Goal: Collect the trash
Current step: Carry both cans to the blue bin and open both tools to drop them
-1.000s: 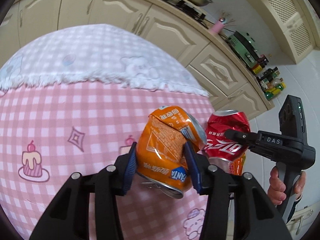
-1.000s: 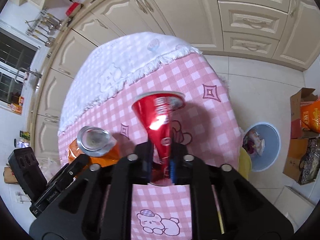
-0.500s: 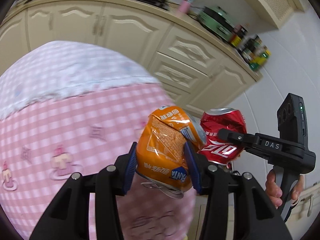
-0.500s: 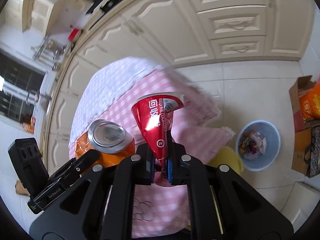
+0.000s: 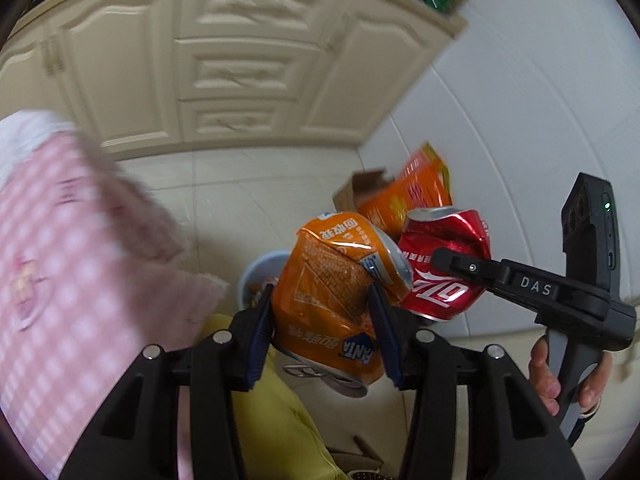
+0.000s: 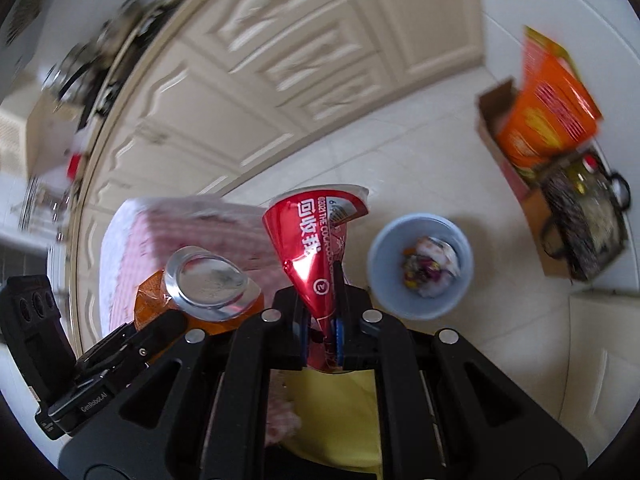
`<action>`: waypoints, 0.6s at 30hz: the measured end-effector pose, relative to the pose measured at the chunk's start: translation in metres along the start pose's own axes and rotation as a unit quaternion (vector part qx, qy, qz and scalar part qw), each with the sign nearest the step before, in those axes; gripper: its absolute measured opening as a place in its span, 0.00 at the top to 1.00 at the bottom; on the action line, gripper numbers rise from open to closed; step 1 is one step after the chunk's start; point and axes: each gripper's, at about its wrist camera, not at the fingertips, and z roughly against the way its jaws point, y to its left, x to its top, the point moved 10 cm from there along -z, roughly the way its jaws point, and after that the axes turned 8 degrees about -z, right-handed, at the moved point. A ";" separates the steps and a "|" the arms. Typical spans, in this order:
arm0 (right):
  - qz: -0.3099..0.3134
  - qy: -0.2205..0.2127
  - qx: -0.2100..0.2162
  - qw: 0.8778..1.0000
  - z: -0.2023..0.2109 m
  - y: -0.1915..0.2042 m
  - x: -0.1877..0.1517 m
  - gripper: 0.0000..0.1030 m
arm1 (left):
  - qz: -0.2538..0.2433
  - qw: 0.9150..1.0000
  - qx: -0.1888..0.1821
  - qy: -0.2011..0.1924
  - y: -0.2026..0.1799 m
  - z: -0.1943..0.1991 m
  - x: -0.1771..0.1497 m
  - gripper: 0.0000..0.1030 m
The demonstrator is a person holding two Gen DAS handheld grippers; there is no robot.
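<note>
My left gripper (image 5: 326,320) is shut on a crushed orange Fanta can (image 5: 340,292), pads pressing both its sides. My right gripper (image 6: 322,320) is shut on a flattened red Coca-Cola can (image 6: 316,236), which stands up between the pads. In the left wrist view the red can (image 5: 444,268) shows just right of the orange one, held by the right gripper (image 5: 444,258). The orange can (image 6: 200,292) appears at lower left in the right wrist view. A pale blue bin (image 6: 420,266) with wrappers inside stands on the floor, right of the red can; its rim (image 5: 256,268) peeks out behind the orange can.
The pink checked tablecloth (image 5: 60,264) hangs at the left. Cream cabinets (image 5: 240,72) run along the back. A cardboard box with an orange package (image 6: 548,116) and a dark bag (image 6: 580,220) sit by the wall. White tiled floor (image 6: 400,152) surrounds the bin. A yellow cushion (image 5: 276,420) lies below.
Both grippers have swung away from the table toward the floor area with the bin, each keeping its can. The tablecloth slid to the left; the bin and box came closer.
</note>
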 end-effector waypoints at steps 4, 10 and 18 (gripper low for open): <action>-0.030 0.008 -0.013 0.999 0.000 -0.043 0.005 0.91 | -0.022 0.999 -0.008 0.031 -0.027 -0.035 0.002 0.56; -0.054 0.022 -0.025 0.998 -0.003 -0.080 0.010 0.91 | -0.037 0.997 0.012 0.065 -0.040 -0.076 0.003 0.55; -0.063 0.040 -0.026 0.997 -0.020 -0.096 0.014 0.91 | -0.022 0.995 0.030 0.096 -0.030 -0.096 -0.006 0.36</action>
